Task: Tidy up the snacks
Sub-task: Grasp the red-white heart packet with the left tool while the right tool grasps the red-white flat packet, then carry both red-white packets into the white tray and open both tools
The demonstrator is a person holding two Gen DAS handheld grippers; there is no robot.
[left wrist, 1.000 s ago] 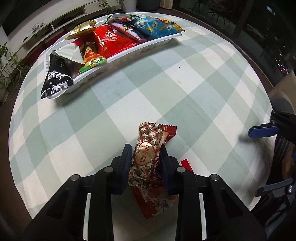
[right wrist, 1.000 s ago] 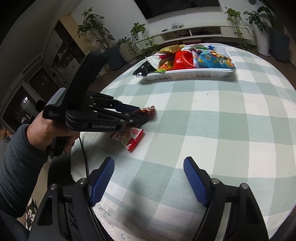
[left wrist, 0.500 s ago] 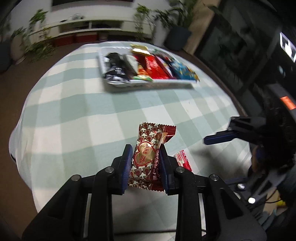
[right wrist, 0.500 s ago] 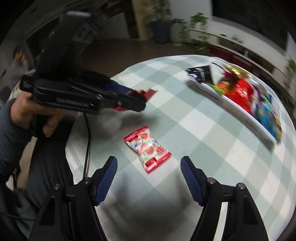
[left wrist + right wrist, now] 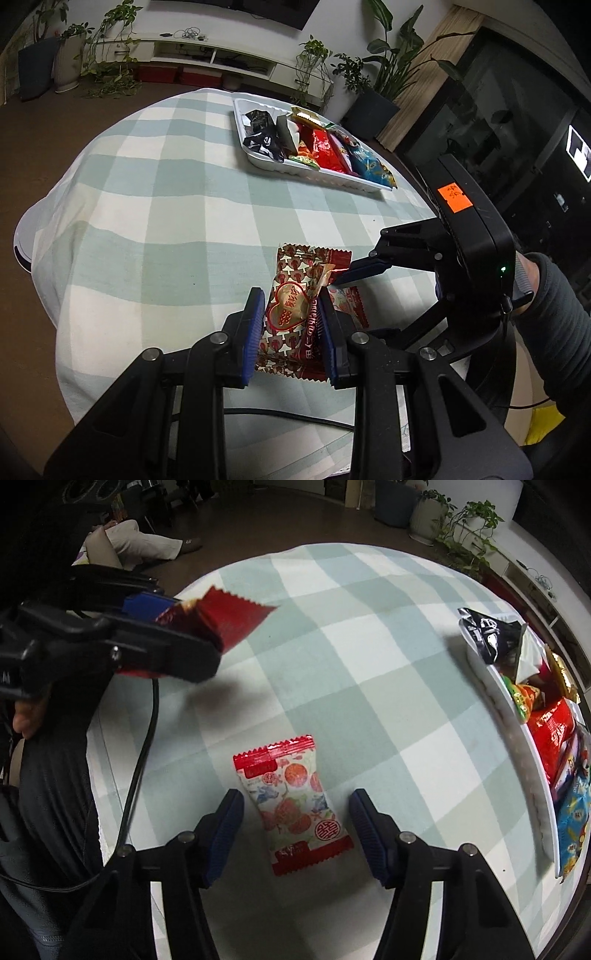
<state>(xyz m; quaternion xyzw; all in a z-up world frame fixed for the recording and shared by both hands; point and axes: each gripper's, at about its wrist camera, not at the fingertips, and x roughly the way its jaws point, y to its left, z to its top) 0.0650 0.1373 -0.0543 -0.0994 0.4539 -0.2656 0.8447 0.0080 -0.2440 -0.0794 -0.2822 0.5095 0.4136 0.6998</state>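
Note:
My left gripper (image 5: 291,325) is shut on a dark red snack packet with a heart print (image 5: 295,306) and holds it above the checked tablecloth; the packet also shows in the right wrist view (image 5: 225,620). A red and white candy packet with fruit print (image 5: 291,805) lies flat on the cloth. My right gripper (image 5: 295,830) is open, its fingers on either side of this packet, just above the cloth. In the left wrist view the candy packet (image 5: 351,302) peeks out behind the held snack, with the right gripper (image 5: 354,273) over it.
A white tray (image 5: 314,173) full of several snack packets stands at the far side of the round table; it runs along the right edge in the right wrist view (image 5: 517,731). A black cable (image 5: 144,746) hangs over the table's near edge. Plants and a low cabinet stand beyond.
My right gripper has moved down and forward so that its open fingers now straddle the candy packet. My left gripper has lifted and swung with the heart snack still in it.

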